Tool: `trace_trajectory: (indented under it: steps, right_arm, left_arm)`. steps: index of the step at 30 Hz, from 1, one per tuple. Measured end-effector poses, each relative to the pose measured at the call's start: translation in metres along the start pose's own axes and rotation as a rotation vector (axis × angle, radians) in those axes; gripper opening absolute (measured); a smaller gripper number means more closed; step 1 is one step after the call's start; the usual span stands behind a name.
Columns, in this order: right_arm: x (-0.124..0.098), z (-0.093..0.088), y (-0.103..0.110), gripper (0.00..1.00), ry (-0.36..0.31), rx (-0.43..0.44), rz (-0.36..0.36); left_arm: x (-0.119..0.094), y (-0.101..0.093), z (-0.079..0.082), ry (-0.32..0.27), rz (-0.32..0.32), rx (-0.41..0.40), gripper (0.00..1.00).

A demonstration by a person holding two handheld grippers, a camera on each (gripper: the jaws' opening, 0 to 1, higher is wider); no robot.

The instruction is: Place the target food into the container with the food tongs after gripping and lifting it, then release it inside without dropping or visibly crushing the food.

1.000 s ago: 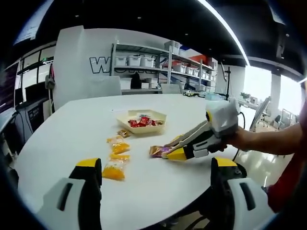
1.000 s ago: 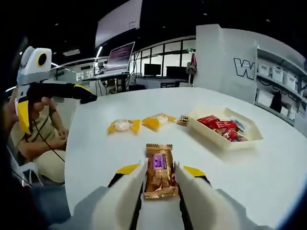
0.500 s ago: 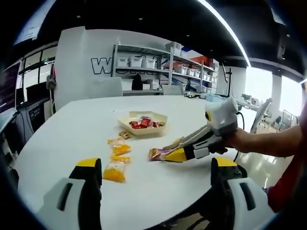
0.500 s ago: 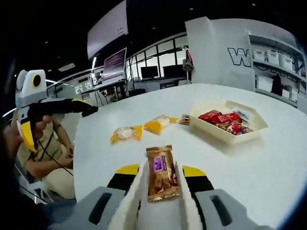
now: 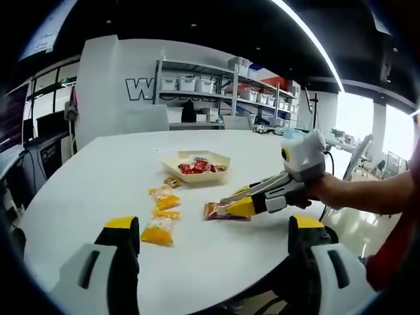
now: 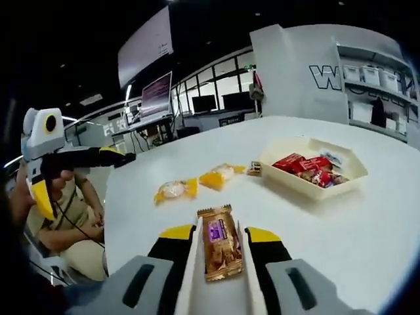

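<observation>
Gripping the brown-and-purple foil snack packet (image 6: 220,241), the right hand-held gripper (image 6: 220,262) clamps its long sides, long axis along the jaws. The cream hexagonal plastic tray (image 6: 314,185) lies far right on the white tabletop (image 6: 367,243). The left hand-held gripper (image 5: 213,262) hangs released.

The left gripper (image 5: 213,262) rises from six o'clock with its fingers (image 5: 121,239) spread wide and nothing between them; ahead lies the white round table (image 5: 98,170); near centre the right gripper (image 5: 231,209), held by a hand (image 5: 328,190) coming in from three o'clock, is closed on a brown snack packet (image 5: 216,210); at eleven o'clock of the packet sits a cream tray (image 5: 195,159) holding red wrappers; three yellow packets (image 5: 161,216) lie in a line toward seven o'clock; shelving (image 5: 216,92) stands beyond at twelve.
</observation>
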State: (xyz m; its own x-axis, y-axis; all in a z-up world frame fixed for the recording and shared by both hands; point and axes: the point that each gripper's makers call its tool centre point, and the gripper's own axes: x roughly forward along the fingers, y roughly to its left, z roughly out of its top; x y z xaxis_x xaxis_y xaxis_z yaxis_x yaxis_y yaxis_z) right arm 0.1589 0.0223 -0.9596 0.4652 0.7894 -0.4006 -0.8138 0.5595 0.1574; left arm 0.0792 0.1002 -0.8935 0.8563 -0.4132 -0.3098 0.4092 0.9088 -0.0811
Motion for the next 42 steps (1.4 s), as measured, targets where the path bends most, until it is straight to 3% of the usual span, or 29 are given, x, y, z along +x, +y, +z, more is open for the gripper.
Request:
trace_trajectory:
  steps: [4,12,22,26,30,32,34,36,40,42]
  right_arm:
    - [-0.001,-0.001,-0.007,0.2,0.017,-0.035,-0.047]
    - [-0.003,0.002,-0.006,0.18,0.031,-0.009,-0.046]
    - [-0.013,0.04,-0.021,0.18,-0.05,0.029,-0.052]
    - [-0.007,0.031,-0.027,0.19,-0.015,0.021,-0.055]
    - [-0.006,0.02,-0.02,0.2,0.016,0.011,-0.046]
    - [-0.011,0.026,-0.013,0.2,-0.022,0.046,-0.025]
    - [-0.017,0.036,-0.001,0.2,-0.088,0.088,0.046]
    - [-0.025,0.05,0.016,0.2,-0.175,0.07,0.139]
    - [-0.036,0.059,0.034,0.21,-0.221,0.012,0.203]
    - [-0.038,0.061,0.038,0.21,-0.234,0.022,0.233]
  left_arm:
    - [0.002,-0.002,-0.001,0.001,-0.004,0.0,0.92]
    - [0.003,-0.001,-0.003,0.005,-0.004,-0.002,0.92]
    - [0.002,0.006,-0.004,0.005,0.007,-0.011,0.92]
    - [0.004,0.003,-0.004,0.003,0.0,-0.013,0.92]
    - [0.004,0.003,-0.006,0.01,-0.003,-0.007,0.91]
    - [0.004,0.004,-0.007,0.011,0.001,-0.009,0.91]
    - [0.003,0.005,-0.008,0.01,0.001,-0.016,0.91]
    - [0.004,0.003,-0.009,0.012,-0.005,-0.017,0.91]
    - [0.014,-0.003,-0.009,0.024,-0.028,-0.004,0.91]
    - [0.019,-0.01,-0.003,0.018,-0.048,0.003,0.9]
